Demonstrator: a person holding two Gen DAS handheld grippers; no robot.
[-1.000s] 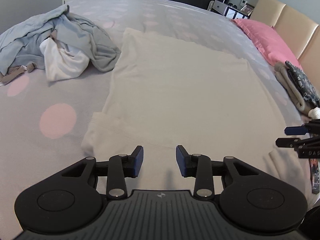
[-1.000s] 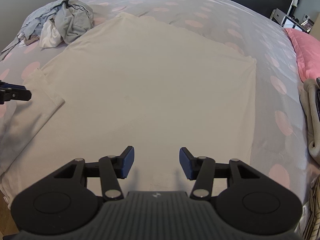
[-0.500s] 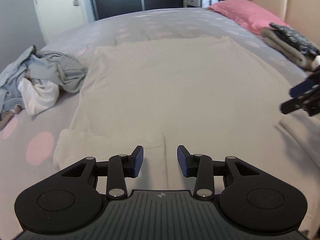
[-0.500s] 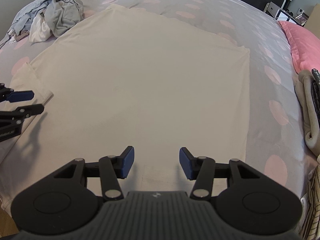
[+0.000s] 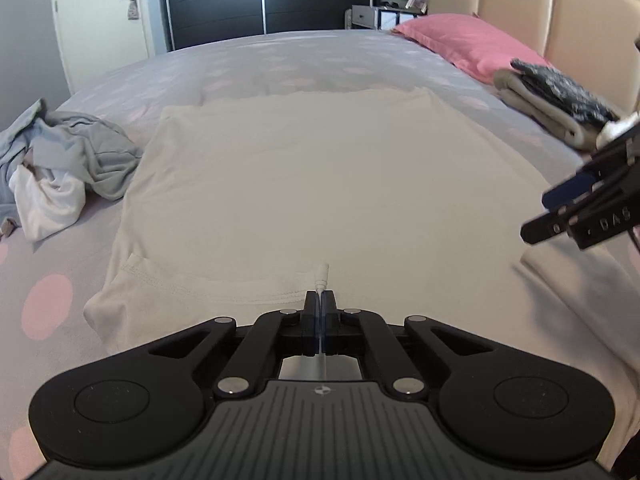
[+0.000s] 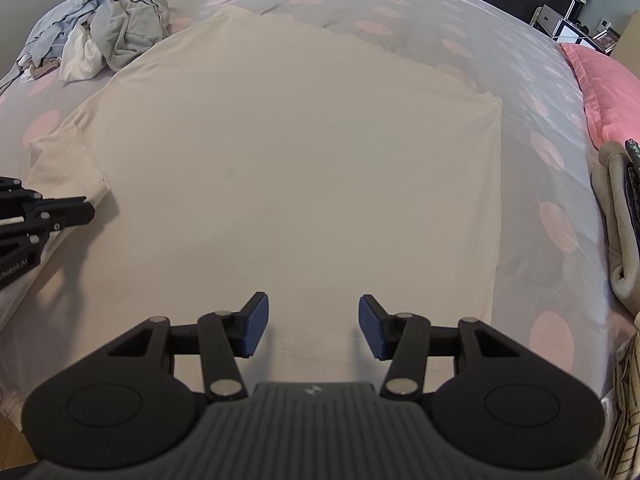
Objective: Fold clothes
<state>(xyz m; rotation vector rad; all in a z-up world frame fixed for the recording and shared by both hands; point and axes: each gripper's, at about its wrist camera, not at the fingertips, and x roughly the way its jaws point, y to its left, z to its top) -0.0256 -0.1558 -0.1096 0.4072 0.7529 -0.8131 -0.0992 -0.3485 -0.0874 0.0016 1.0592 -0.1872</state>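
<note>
- Nearest, the left gripper [image 5: 319, 300] has just closed, pinching the folded sleeve's hem of the one cream cotton T-shirt [image 5: 320, 184], likely to fold it.
- Meanwhile the right gripper [image 6: 313, 328] hangs half-open and empty over the shirt, spread on the grey pink-dotted bedspread [image 6: 540, 184].
- Farther off: one crumpled laundry heap [image 5: 60, 168], one folded stack [image 5: 556, 96].

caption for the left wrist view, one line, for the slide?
Left gripper, jaws just closed, pinches the sleeve hem of a cream T-shirt spread on the bed.

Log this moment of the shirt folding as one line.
stage: sleeve grasp | left gripper: just closed, pinching cream T-shirt sleeve hem | right gripper: open above shirt | bed: unfolded pile
</note>
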